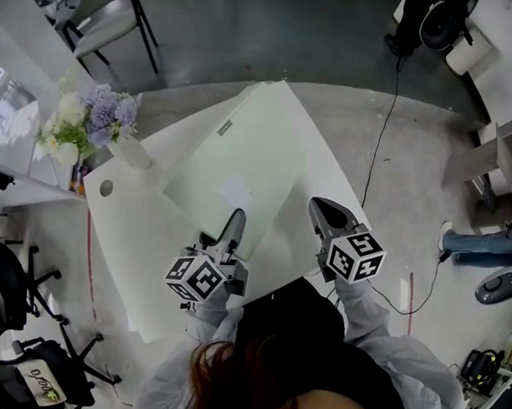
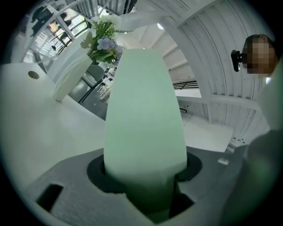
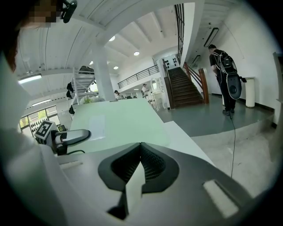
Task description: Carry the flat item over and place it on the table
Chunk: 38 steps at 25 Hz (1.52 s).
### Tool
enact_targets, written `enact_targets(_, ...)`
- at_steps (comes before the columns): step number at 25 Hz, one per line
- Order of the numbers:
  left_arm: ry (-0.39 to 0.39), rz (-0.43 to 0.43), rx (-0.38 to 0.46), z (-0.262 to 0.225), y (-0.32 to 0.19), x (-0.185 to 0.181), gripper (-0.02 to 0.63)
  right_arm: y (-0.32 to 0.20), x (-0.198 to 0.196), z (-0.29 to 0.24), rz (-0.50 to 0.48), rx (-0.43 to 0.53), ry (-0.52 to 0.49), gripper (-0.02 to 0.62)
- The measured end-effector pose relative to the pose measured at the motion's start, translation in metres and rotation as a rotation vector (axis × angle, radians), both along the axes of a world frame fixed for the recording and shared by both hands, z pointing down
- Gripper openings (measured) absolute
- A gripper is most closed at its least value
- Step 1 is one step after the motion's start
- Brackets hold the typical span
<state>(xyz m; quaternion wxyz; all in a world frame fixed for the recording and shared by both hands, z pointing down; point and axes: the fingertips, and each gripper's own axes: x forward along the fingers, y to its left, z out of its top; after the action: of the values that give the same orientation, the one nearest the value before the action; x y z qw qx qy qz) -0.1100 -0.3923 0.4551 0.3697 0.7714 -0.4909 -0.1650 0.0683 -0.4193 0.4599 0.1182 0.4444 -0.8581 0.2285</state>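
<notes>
Nearly done, judging by the layout: grips sheet (image 1: 245, 149) at its 7 o'clock edge in left claw (image 1: 237, 215), spread over table (image 1: 130, 239) toward 12 o'clock, with right claw (image 1: 320, 207) pinched closed on nothing just off the 5 o'clock edge. Leaves only settling flat and letting go. Shows 2 markings, a tag (image 1: 227, 127) near 12 o'clock and a white patch (image 1: 237, 192) mid-sheet, neither legible.

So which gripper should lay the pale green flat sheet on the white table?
Likely left. The left gripper grips the pale green flat sheet above the white table; the right gripper sits shut beside it.
</notes>
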Motion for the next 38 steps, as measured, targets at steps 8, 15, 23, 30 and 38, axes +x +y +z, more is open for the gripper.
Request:
enact_targets(8, 0.082, -0.053, -0.033, 0.004, -0.029, 0.014, 0.267, -0.035, 0.016, 0.003, -0.030, -0.018, -0.010, 0.012)
enact_targets(15, 0.145, -0.100, -0.082, 0.016, -0.055, 0.035, 0.267, -0.065, 0.031, 0.016, -0.064, -0.054, -0.053, 0.012)
enact_targets(23, 0.246, -0.134, -0.135, 0.032, -0.088, 0.054, 0.268, -0.093, 0.046, 0.035, -0.094, -0.099, -0.085, 0.012)
enact_targets(30, 0.329, -0.178, -0.230, 0.061, -0.108, 0.062, 0.268, -0.111, 0.054, 0.058, -0.114, -0.148, -0.108, 0.012)
enact_targets(38, 0.544, -0.220, -0.272, 0.080, -0.138, 0.064, 0.268, -0.122, 0.050, 0.076, -0.139, -0.198, -0.131, 0.012)
